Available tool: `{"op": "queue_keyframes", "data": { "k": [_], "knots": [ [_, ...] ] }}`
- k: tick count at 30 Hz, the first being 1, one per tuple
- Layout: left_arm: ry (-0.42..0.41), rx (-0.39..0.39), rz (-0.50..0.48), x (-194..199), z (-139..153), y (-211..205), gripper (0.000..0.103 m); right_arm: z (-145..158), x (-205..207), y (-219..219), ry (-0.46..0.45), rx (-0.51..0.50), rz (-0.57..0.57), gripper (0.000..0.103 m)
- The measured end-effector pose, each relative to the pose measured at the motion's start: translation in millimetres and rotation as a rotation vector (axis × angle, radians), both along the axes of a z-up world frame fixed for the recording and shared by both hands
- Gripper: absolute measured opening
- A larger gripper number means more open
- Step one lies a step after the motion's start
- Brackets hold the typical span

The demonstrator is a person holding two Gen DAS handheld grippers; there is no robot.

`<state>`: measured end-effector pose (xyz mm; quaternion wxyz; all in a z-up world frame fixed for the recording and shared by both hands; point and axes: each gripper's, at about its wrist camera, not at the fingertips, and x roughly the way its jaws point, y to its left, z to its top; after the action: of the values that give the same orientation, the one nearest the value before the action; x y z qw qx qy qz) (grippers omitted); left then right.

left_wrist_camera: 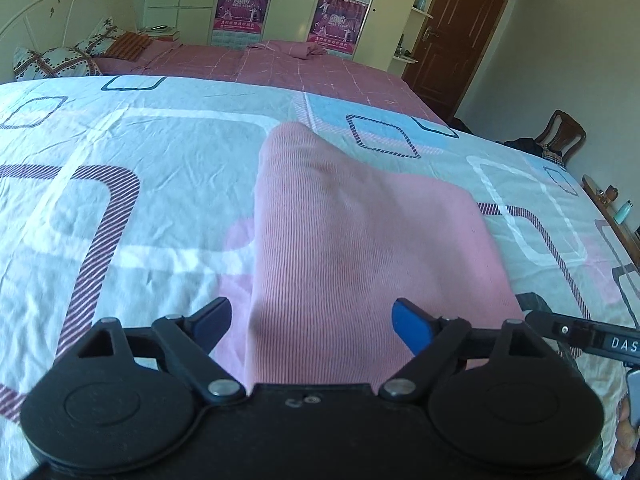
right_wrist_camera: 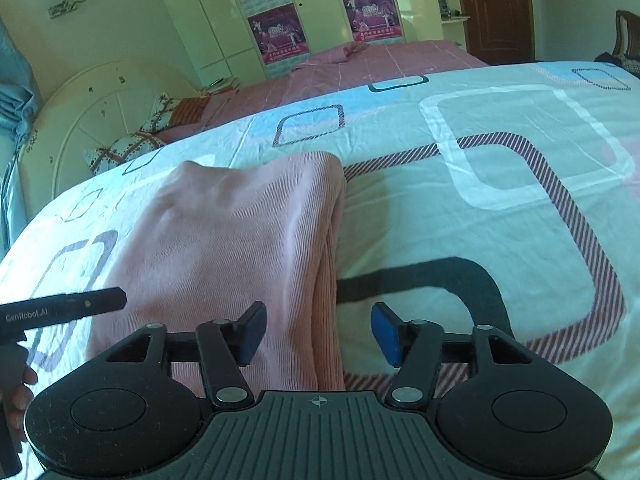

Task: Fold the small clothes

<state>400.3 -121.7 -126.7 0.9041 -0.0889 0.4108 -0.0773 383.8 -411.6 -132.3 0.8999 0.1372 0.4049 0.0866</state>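
Note:
A pink ribbed garment point(left_wrist_camera: 360, 240) lies folded into a long rectangle on the patterned bedsheet point(left_wrist_camera: 140, 184); it also shows in the right wrist view point(right_wrist_camera: 232, 248). My left gripper point(left_wrist_camera: 312, 326) is open, its blue-padded fingers astride the garment's near left edge. My right gripper point(right_wrist_camera: 318, 330) is open, its fingers astride the garment's near right edge, where stacked layers show. Neither holds cloth. The right gripper's body point(left_wrist_camera: 592, 338) shows at the right of the left wrist view; the left gripper's body point(right_wrist_camera: 60, 310) shows at the left of the right wrist view.
The sheet covers a wide bed. A second bed with a pink cover point(left_wrist_camera: 280, 68) and pillows point(left_wrist_camera: 60, 60) stands behind, then a wardrobe with posters point(left_wrist_camera: 240, 4) and a brown door point(left_wrist_camera: 460, 32). A wooden chair point(left_wrist_camera: 560, 136) stands at the right.

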Motion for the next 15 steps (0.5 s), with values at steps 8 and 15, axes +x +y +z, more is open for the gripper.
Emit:
{"op": "queue_keyframes", "data": {
  "k": [8, 15],
  "knots": [
    [0.028, -0.034, -0.013, 30.1, -15.5, 3.6, 0.086, -10.8, 38.3, 0.6, 0.019, 0.048, -0.012, 0.066],
    [0.082, -0.172, -0.041, 53.6, -36.6, 13.6, 0.082, -35.2, 66.0, 2.8, 0.056, 0.073, -0.003, 0.066]
  ]
}}
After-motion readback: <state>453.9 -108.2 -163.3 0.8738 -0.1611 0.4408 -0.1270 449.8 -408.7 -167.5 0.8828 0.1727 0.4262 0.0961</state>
